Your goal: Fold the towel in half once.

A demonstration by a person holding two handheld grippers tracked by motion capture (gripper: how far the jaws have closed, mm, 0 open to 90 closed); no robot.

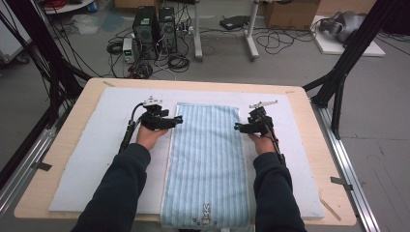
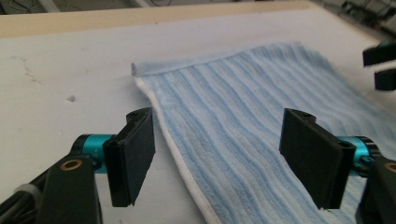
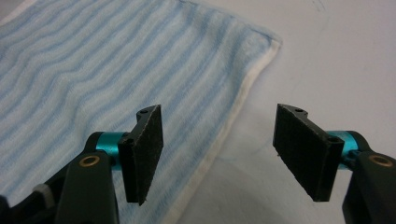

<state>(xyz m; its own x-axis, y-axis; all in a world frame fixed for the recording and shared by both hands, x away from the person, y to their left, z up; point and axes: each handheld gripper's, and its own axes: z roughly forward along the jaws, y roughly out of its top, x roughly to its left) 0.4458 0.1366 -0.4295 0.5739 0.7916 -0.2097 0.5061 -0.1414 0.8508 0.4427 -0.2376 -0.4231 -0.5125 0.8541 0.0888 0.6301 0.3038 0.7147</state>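
Pale felt mat (image 1: 87, 159) covers the table; a blue striped terry towel (image 1: 207, 159) lies lengthwise on it. Left gripper (image 1: 178, 120) and right gripper (image 1: 238, 126), jaws wide and empty, straddle its long edges near the far corners.

- My right gripper (image 3: 217, 151) hangs with its black jaws apart, nothing between the pads.
- The blue striped towel (image 3: 116, 79) lies flat beneath, its white edge running between my jaws.
- The pale mat (image 3: 336, 56) shows bare beside it.
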